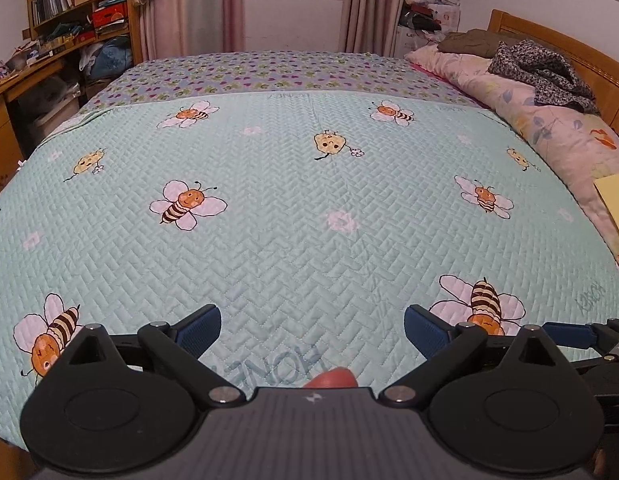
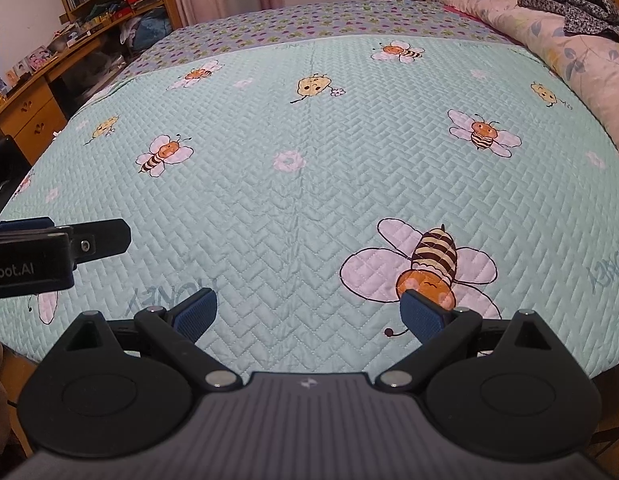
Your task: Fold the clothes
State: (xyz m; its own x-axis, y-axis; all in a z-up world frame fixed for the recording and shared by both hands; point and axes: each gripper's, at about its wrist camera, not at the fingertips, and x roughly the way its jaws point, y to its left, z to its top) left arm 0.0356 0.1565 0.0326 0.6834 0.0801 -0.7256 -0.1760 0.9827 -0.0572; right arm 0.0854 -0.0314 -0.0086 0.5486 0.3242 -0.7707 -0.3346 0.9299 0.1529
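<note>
1. The left gripper (image 1: 312, 330) hangs low over the near edge of the bed, its two fingers spread wide with only quilt showing between them. The finger pads (image 1: 199, 330) are dark blue with a fine ribbed grain, set on matte black angular links with round silver pivots.
2. The right gripper (image 2: 308, 314) is just beside it, also spread wide and pinching nothing; its right pad (image 2: 423, 314) sits over the orange face of a large printed bee (image 2: 429, 268).
3. From the right wrist view, the left gripper shows side-on at 9 o'clock, a black bar with a blue strip.
4. The quilt (image 1: 293, 208) is pale mint, stitched in a herringbone pattern that gives it a puffy, ridged surface, printed with striped bees, pink flowers and faint lettering. It lies flat and smooth.
5. Beyond it, at 12 o'clock, a lilac sheet (image 1: 261, 74) with small hearts and leaves covers the far part of the bed.
6. The clothes are well away from both grippers: a speckled dark knit garment (image 1: 543, 74) lies crumpled at 2 o'clock on a pink floral pillow roll (image 1: 509, 96), with an olive-brown bundle (image 1: 469, 42) behind it against the wooden headboard (image 1: 581, 46).
7. At 10 o'clock stand a wooden desk (image 1: 25, 72) and cluttered shelves (image 1: 77, 4).
</note>
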